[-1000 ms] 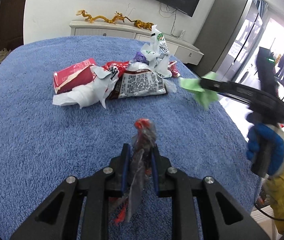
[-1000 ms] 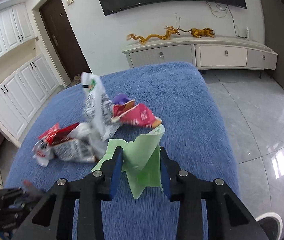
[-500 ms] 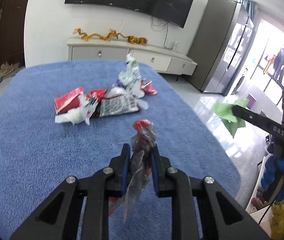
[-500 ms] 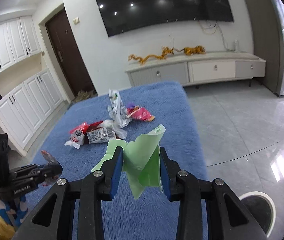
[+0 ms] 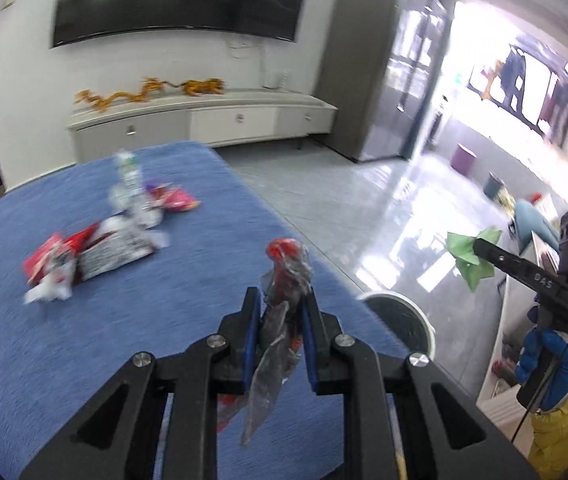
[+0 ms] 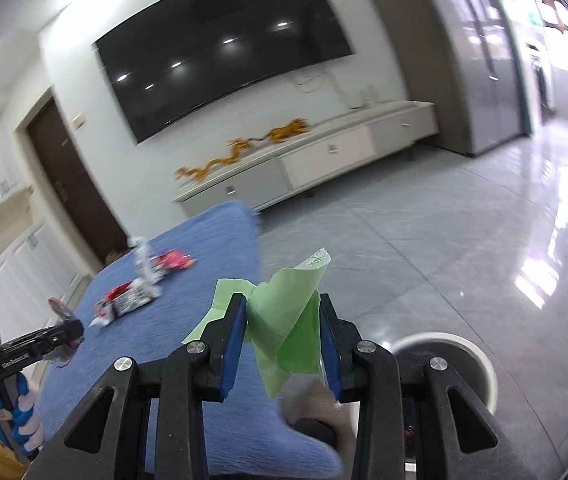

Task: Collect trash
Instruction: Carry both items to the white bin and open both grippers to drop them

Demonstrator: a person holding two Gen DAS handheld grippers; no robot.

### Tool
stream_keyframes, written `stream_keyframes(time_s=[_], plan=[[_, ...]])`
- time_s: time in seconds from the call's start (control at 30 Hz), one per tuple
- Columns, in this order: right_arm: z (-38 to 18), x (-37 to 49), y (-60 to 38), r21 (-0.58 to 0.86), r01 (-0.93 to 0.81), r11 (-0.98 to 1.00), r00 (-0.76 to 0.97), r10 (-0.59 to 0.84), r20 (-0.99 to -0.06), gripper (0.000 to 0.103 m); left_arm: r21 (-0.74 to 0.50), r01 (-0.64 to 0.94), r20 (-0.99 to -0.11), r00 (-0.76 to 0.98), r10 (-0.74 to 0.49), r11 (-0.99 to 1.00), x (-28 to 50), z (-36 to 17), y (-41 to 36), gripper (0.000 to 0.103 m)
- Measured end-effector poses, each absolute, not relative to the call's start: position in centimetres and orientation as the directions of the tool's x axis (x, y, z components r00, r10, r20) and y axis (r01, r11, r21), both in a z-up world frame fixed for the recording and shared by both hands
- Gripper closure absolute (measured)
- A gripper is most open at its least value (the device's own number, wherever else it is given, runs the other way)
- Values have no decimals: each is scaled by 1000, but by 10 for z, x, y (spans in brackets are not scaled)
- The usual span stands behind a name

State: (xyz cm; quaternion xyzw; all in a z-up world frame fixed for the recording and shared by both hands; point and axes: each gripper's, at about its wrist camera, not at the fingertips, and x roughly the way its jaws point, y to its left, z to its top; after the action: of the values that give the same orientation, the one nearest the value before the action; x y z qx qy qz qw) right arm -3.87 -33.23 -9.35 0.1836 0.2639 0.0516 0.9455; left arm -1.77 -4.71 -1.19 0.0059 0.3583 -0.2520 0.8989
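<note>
Left gripper [image 5: 280, 312] is pinching a crumpled clear-and-red wrapper [image 5: 284, 280] between its blue pads, the wrapper sticking up past the fingertips and a clear tail hanging down behind them. Right gripper [image 6: 280, 320] is clamped on a folded green wrapper [image 6: 288, 312] — one corner pokes up above its tips, another flap spills out past its left finger. Both are held up over the near edge of the blue towel-covered table [image 5: 84, 340]. Ahead and to the left of the left gripper, the remaining trash pile [image 5: 96, 248] sits on the towel: red and white packets, blurred. Just past the left gripper's right finger, below the table edge, is a white-rimmed round bin [image 5: 400, 316] on the floor; in the right wrist view it [image 6: 444, 360] sits just beyond the right gripper's right finger. Gloved hands — blue and white — grip both handles.
</note>
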Motion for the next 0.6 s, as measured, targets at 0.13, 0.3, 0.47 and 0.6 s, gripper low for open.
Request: stream_keyframes(time_s=[0.13, 0.3, 0.47, 0.6], plan=[[-115, -43, -370, 396, 92, 913, 853, 133, -505, 69, -158, 532, -680, 552, -482, 832, -6, -16, -110, 84], [-154, -41, -406, 427, 184, 885, 819, 102, -565, 67, -167, 616, -731, 447, -516, 770, 13, -34, -193, 84], [-196, -33, -431, 443, 261, 857, 769, 93, -633, 66, -213, 660, -760, 351, -547, 720, 28, -58, -256, 83], [-223, -30, -448, 443, 307, 843, 733, 87, -674, 64, -282, 679, -773, 257, -579, 678, 40, -78, -295, 81]])
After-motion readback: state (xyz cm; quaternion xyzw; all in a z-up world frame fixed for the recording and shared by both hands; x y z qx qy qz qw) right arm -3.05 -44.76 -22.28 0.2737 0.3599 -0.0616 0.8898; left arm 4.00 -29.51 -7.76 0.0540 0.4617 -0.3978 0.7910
